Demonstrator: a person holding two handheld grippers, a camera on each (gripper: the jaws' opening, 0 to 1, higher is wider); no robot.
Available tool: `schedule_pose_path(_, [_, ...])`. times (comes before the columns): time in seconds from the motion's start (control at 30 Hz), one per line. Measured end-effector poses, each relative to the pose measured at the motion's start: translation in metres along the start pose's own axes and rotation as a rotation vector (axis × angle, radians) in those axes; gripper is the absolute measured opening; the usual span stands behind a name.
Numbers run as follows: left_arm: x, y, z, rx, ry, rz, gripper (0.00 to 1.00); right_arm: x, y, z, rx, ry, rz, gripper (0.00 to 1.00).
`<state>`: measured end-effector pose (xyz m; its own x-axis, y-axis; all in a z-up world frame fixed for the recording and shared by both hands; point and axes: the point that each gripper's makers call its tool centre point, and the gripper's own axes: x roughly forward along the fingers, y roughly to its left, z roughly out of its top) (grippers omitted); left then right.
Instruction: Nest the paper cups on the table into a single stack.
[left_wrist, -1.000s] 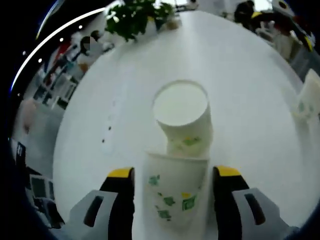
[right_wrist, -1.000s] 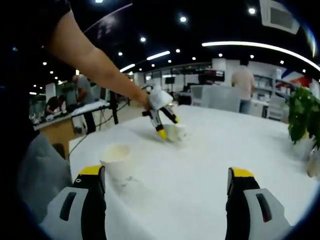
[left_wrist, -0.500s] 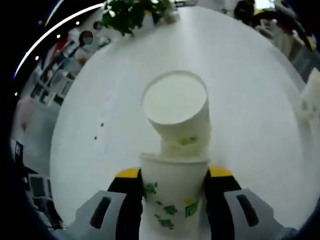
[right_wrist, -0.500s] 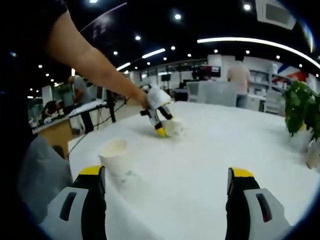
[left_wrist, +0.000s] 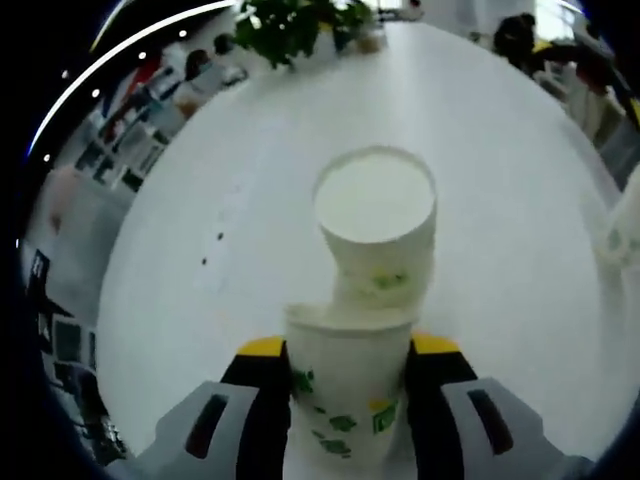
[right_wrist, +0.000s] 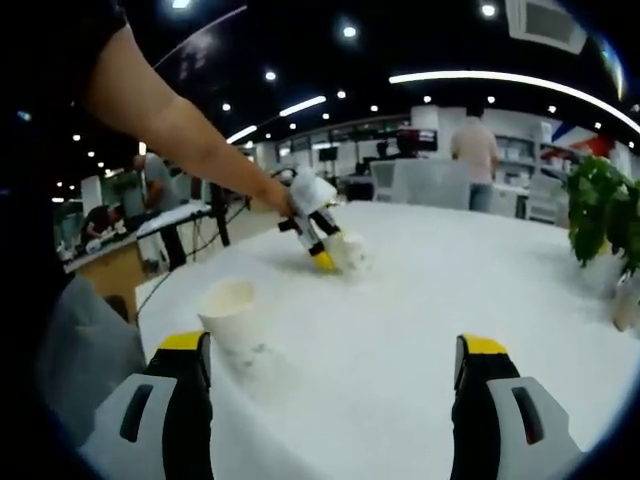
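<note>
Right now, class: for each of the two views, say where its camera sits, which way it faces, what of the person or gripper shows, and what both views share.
Left gripper view: rides the left gripper, looking down along its jaws at the white table; the jaws clamp a printed cup, a second cup just beyond.
Right gripper view: rides the right gripper, jaws wide apart, facing across the table; the person's arm reaches to the left gripper; a lone cup stands near.
Shared: the table, the left gripper with its cups, the plant.

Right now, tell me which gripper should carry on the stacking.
Left. The left gripper is shut on a printed cup, with another cup just beyond its rim. The right gripper is open with nothing between its jaws, a lone cup ahead to its left.
</note>
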<state>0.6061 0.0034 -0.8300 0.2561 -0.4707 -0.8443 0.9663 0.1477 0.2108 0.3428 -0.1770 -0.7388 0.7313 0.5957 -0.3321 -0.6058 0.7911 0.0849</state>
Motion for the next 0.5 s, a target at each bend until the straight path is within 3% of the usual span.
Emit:
schedule_pose_path(0.17, [-0.006, 0.002, -0.002, -0.063, -0.033, 0.02, 0.42, 0.001, 0.002, -0.002, 0.002, 0.002, 0.003, 1.0])
schedule_pose_path(0.23, [-0.01, 0.004, 0.0, -0.113, -0.08, 0.036, 0.42, 0.001, 0.003, -0.001, 0.002, -0.001, 0.003, 1.0])
schedule_pose_path(0.37, [-0.021, 0.005, 0.002, -0.129, -0.13, 0.067, 0.43, 0.0, 0.004, 0.0, 0.004, -0.003, 0.001, 1.0])
schedule_pose_path(0.5, [-0.033, 0.005, 0.009, -0.221, -0.203, 0.085, 0.42, 0.0, 0.005, 0.002, 0.003, -0.007, -0.002, 1.0])
